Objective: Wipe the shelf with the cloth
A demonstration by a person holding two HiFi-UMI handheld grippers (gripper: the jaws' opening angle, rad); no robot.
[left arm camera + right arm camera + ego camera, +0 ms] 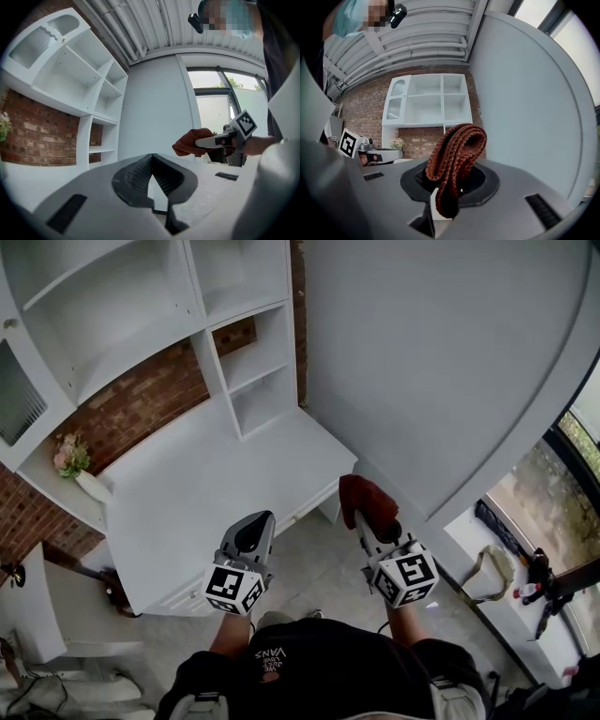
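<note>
Flowers (70,456) stand at the counter's (216,474) left end, under the white shelf (141,315) that rises against the brick wall along its back edge. The left gripper (253,532) hangs in the air over the counter's front edge, jaws closed on nothing, well apart from any shelf board. The right gripper (361,521) is off the counter's front right corner, jaws clamped on the folded red-brown cloth (366,498), whose loop stands up past the tips. The cloth touches neither shelf nor counter. As I judge it, the cloth is in hand and no wiping is under way. The reach to the shelf and all the wiping are left. The boards look bare and white; whether any is already clean cannot be told.
</note>
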